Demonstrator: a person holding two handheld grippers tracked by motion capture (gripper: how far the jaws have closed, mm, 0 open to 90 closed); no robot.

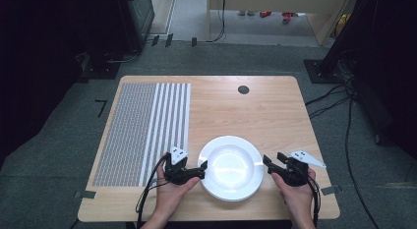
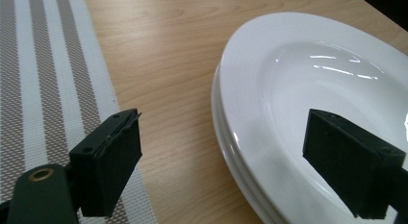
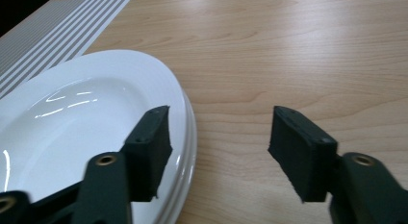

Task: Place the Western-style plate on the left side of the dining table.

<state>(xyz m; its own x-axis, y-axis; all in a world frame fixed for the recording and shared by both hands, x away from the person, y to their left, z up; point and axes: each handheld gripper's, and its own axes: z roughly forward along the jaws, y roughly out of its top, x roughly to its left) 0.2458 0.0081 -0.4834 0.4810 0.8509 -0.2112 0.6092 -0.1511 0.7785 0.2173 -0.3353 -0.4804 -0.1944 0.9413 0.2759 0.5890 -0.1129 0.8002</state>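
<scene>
The stack of white plates (image 1: 229,167) sat at the lower centre of the frame on the table (image 1: 255,111). The left gripper (image 1: 194,172) stood wide open astride its left rim, the right gripper (image 1: 274,162) half open at its right edge. Neither had a grip; lifting remained.

I am looking down on a light wooden table (image 1: 255,106) standing on grey carpeted floor (image 1: 49,160). A grey-and-white striped woven mat (image 1: 142,130) is lying along its left side. Black cables (image 1: 334,99) are trailing across the floor at right, and dark equipment (image 1: 133,17) is flanking the room.
</scene>
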